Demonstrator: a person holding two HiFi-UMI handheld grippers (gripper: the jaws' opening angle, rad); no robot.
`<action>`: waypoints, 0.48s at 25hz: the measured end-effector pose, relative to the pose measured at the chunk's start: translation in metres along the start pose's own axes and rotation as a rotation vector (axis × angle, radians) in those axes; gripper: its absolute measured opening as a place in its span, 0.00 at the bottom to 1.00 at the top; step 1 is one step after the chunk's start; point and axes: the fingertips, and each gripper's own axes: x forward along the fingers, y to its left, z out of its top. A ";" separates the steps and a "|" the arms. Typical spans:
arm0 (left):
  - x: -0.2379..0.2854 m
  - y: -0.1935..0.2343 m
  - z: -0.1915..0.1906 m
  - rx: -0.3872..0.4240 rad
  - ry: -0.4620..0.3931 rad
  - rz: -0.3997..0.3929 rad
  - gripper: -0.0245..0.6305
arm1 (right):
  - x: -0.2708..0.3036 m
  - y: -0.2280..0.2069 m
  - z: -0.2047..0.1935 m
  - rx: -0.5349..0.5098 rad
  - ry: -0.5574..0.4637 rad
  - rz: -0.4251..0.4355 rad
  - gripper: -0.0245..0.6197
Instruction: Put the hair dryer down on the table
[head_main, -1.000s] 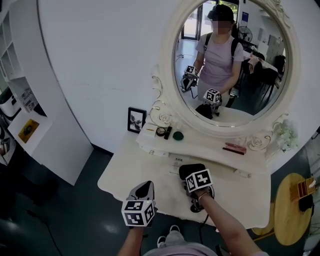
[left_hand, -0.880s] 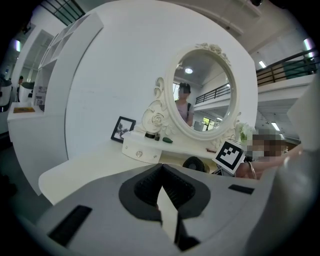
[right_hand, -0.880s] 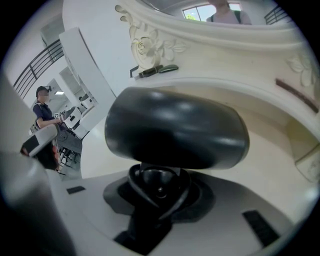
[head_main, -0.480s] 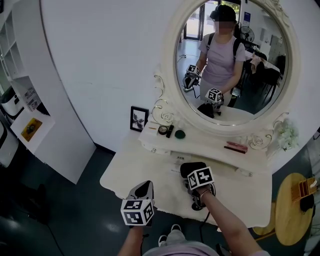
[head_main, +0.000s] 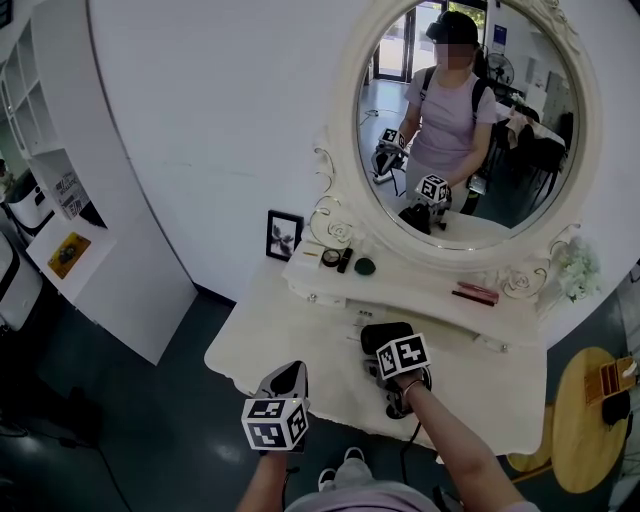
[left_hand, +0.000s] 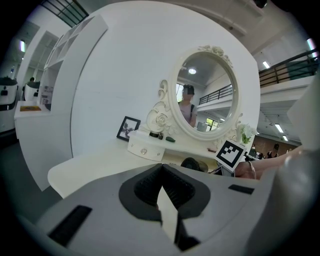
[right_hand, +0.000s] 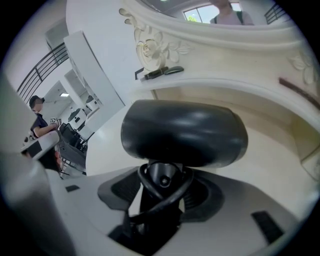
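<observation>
The hair dryer (right_hand: 184, 132) rests on the desk (head_main: 300, 345), its handle between the jaws of the right tool (right_hand: 164, 186), which have just been opening and now stand apart, clear of it. To its left hovers the left tool (left_hand: 161, 172), jaws together and empty. One dryer, two tools.

Bright, even light; fisheye edges dark and warped.
</observation>
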 end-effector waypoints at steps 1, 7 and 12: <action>-0.001 0.001 0.000 -0.002 0.000 0.003 0.04 | 0.000 0.001 0.000 -0.001 -0.007 0.000 0.43; -0.004 0.002 0.001 -0.006 -0.005 0.007 0.04 | -0.001 0.004 -0.001 -0.033 -0.036 -0.032 0.45; -0.004 0.003 -0.001 -0.005 -0.001 0.005 0.04 | -0.001 0.003 -0.001 -0.025 -0.047 -0.039 0.45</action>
